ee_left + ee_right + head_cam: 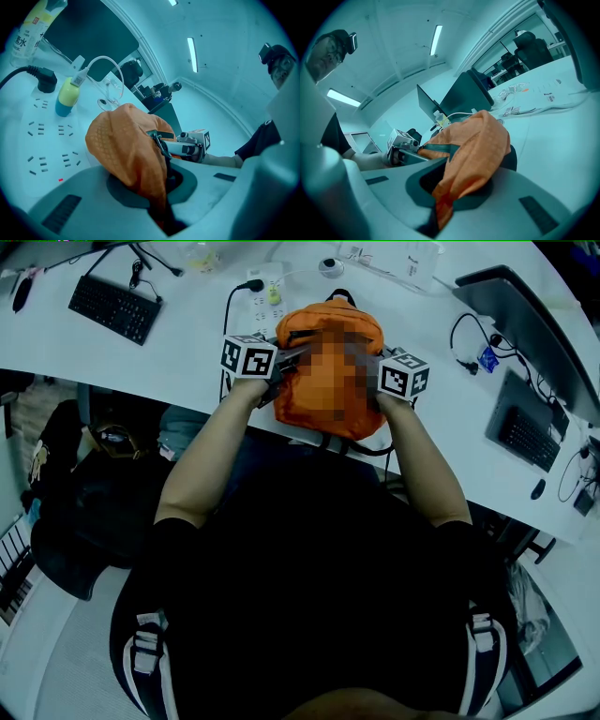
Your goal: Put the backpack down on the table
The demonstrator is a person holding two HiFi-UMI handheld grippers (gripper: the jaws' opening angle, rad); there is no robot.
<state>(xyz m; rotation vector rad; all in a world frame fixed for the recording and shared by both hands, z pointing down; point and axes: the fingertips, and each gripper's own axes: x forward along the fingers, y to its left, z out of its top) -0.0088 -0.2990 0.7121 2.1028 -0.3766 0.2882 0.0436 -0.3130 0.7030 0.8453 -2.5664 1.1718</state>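
Observation:
The orange backpack (328,381) stands upright at the front edge of the white table (187,362), and its black straps hang over that edge. My left gripper (284,367) is shut on the fabric of its left side. My right gripper (371,373) is shut on the right side. In the left gripper view a fold of orange fabric (126,145) is pinched between the jaws of the left gripper (159,206), with the right gripper (192,145) beyond it. The right gripper view shows the right gripper (440,206) clamping orange fabric (473,150), with the left gripper (401,145) behind.
Just behind the backpack lies a power strip (267,287) with plugs and a yellow charger (65,96). A black keyboard (114,307) sits far left. To the right are a laptop (525,324), a second keyboard (527,432) and cables. A black bag (84,512) is on the floor at left.

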